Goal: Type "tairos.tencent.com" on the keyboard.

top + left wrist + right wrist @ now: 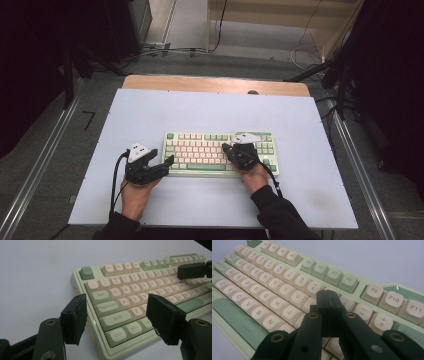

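High view: one keyboard was seen on the white mat, long axis running left-right across the table, near the front edge. Two grippers were counted. The left gripper was parked just off the keyboard's left end, jaws spread, nothing gripped. The right gripper was held over the keys right of centre, tip angled toward the middle, jaws pinched together, nothing held. The right was judged the nearer, working tool; the left was judged to be steadying or just waiting.

Left gripper view: the jaws were seen wide apart, bracketing the keyboard's lower-left corner (Ctrl, Shift, Caps Lock between them), pads not pressed on anything. The right gripper's closed tip was seen farther off, above the number row.

Right gripper view: the two pads were seen closed flat against each other, empty, tip low over the keys between the 8 key and the minus key. Contact with a keycap could not be told. The key directly under the tip was hidden. The next press was judged to be straight down from here.
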### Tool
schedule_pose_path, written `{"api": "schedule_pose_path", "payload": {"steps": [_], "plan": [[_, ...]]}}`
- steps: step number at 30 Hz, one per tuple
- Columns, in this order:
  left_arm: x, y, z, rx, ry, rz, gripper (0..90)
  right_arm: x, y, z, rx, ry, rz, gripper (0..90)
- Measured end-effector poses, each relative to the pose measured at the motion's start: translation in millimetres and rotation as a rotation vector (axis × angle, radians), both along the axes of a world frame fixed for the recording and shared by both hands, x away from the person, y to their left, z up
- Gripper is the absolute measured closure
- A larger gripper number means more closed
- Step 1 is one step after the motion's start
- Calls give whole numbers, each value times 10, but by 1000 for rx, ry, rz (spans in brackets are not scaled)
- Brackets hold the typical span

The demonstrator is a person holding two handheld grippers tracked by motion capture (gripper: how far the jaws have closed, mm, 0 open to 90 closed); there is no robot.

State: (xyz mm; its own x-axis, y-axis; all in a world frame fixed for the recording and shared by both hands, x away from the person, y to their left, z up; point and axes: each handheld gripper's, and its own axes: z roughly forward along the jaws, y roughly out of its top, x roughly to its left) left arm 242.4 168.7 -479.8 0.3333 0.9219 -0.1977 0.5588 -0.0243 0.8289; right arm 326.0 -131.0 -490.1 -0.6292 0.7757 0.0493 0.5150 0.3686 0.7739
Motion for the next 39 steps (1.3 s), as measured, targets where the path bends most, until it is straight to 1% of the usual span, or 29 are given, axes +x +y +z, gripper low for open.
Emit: {"api": "schedule_pose_path", "payload": {"steps": [6,7,9,14,16,18,21,22,23,24,26,27,29,32,36,39], "plan": [[11,-6,4,0,0,-3,337,-1,11,-8,-13,-4,3,877],[16,-7,3,-1,0,-4,337,5,15,-16,-19,9,3,877],[20,-11,2,2,0,-4,337,10,14,-5,-20,19,4,877],[22,-20,5,2,-1,-10,337,-45,-13,78,25,-26,5,877],[23,-20,7,0,-1,-11,337,-51,-32,95,42,-27,0,876],[25,-19,7,-2,-3,-11,337,-50,-52,108,56,-25,-4,821],[28,-16,7,-1,-3,-12,337,-33,-76,109,71,-15,-9,698],[29,-16,8,-4,-4,-12,337,-29,-80,108,71,-14,-11,631],[29,-16,9,-3,-5,-11,337,-24,-85,106,74,-11,-15,578],[31,-16,9,-3,-5,-11,337,-18,-93,104,75,-11,-15,553],[33,-21,9,-5,-6,-14,337,-13,-107,104,81,-12,-20,431],[33,-25,10,-4,-5,-13,337,-8,-113,104,84,-12,-26,384],[37,-28,12,-4,-5,-16,337,-3,-127,100,87,-7,-35,329],[44,-38,15,-3,-7,-23,337,-3,-153,100,89,-5,-46,275],[66,-63,12,-5,-5,-31,339,-13,-184,105,91,-7,-57,244],[85,-85,10,-5,-5,-44,348,-26,-211,99,93,-6,-64,243]]}}
